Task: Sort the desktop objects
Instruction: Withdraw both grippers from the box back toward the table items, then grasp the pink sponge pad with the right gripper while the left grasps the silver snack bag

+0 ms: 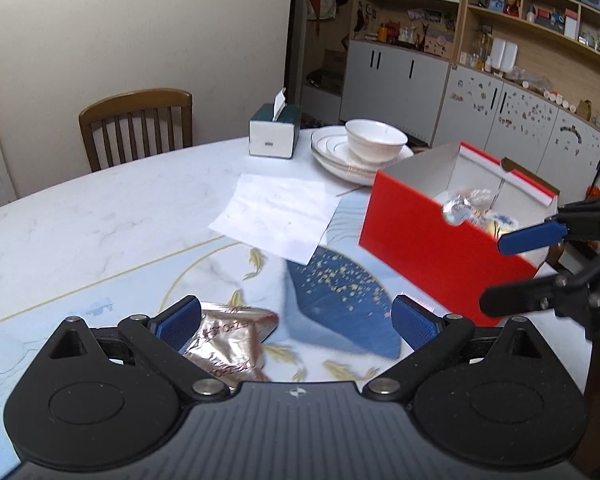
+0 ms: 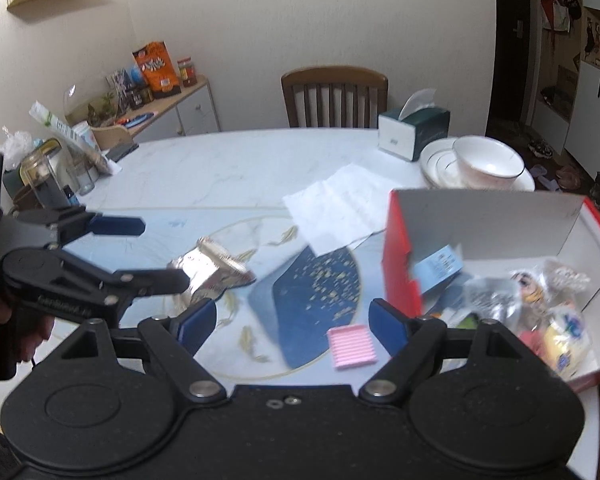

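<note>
A wooden chair (image 1: 136,128) stands against the pale wall (image 1: 140,20), grey-doored shelving (image 1: 420,68) beside it.

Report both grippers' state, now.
Left gripper: open, holding nothing.
Right gripper: open, holding nothing.

I see a big round worktop (image 2: 228,160) of pale marble with a blue and gold picture in its middle. On it lies a shiny foil packet (image 2: 214,268) near the left. A white paper sheet (image 2: 336,208) lies farther back. A red box (image 2: 398,256) sits on the right. A small pink pad (image 2: 352,347) lies near me. Far off stand a green tissue box (image 2: 414,132) and white plates (image 2: 440,168) with a bowl on top. Jars (image 2: 40,176) stand at the far left edge.
</note>
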A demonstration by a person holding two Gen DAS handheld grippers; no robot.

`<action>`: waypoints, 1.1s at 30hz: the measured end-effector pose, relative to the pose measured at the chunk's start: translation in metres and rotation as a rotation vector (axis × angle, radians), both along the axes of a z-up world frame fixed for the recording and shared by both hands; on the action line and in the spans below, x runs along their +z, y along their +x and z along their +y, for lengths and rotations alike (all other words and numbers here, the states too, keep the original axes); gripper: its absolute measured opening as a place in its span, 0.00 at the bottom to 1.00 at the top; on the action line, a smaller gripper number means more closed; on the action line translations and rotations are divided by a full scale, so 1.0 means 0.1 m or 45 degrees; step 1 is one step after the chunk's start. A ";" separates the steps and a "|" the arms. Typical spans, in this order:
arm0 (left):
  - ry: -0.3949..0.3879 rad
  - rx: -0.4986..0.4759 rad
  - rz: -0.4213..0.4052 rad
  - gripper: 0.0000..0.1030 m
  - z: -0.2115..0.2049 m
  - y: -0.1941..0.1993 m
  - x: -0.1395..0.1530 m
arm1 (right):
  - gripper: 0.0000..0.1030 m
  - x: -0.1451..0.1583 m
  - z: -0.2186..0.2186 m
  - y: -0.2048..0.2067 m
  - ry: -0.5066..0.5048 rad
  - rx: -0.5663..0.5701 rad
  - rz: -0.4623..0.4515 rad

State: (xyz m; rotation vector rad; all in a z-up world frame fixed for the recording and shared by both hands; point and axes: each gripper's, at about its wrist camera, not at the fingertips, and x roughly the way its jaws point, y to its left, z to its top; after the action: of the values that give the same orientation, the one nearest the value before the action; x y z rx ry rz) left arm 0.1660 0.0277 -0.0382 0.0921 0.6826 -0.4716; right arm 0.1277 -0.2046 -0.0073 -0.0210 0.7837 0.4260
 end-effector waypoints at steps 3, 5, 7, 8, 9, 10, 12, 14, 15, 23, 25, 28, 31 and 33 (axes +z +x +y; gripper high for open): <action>0.014 -0.017 0.021 0.99 0.05 0.05 -0.09 | 0.81 -0.12 0.13 -0.02 -0.033 -0.016 0.020; 0.029 -0.030 0.034 0.99 0.08 0.09 -0.16 | 0.81 -0.24 0.20 -0.01 -0.066 -0.052 0.031; 0.044 -0.041 0.048 0.99 0.09 0.13 -0.21 | 0.81 -0.36 0.25 0.04 -0.085 -0.085 0.051; 0.050 -0.046 0.055 0.99 0.10 0.15 -0.24 | 0.81 -0.42 0.27 0.07 -0.093 -0.102 0.057; 0.056 -0.047 0.061 0.99 0.11 0.17 -0.26 | 0.81 -0.48 0.29 0.10 -0.101 -0.117 0.066; 0.061 -0.046 0.067 0.99 0.11 0.19 -0.29 | 0.81 -0.53 0.30 0.14 -0.112 -0.130 0.078; 0.067 -0.046 0.080 0.99 0.13 0.24 -0.33 | 0.81 -0.63 0.33 0.22 -0.130 -0.142 0.100; 0.067 -0.043 0.089 0.99 0.15 0.27 -0.35 | 0.81 -0.72 0.35 0.30 -0.154 -0.136 0.107; 0.064 -0.043 0.094 0.99 0.16 0.28 -0.36 | 0.81 -0.76 0.37 0.34 -0.163 -0.130 0.114; 0.077 -0.056 0.119 0.99 0.17 0.36 -0.41 | 0.81 -0.99 0.47 0.54 -0.214 -0.043 0.166; 0.088 -0.051 0.130 0.99 0.17 0.39 -0.43 | 0.81 -1.03 0.47 0.59 -0.204 -0.030 0.187; 0.085 -0.038 0.152 0.99 0.20 0.43 -0.47 | 0.81 -1.06 0.48 0.63 -0.188 -0.005 0.211; 0.085 -0.025 0.168 0.99 0.21 0.47 -0.49 | 0.81 -1.05 0.53 0.60 -0.180 0.059 0.214; 0.084 -0.025 0.171 0.99 0.21 0.48 -0.50 | 0.81 -1.05 0.58 0.56 -0.172 0.123 0.216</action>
State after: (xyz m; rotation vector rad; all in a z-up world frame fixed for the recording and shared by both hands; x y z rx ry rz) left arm 0.2145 0.0486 -0.0885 0.1303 0.8299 -0.4771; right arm 0.1838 -0.1471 -0.1118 -0.1511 0.9805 0.4701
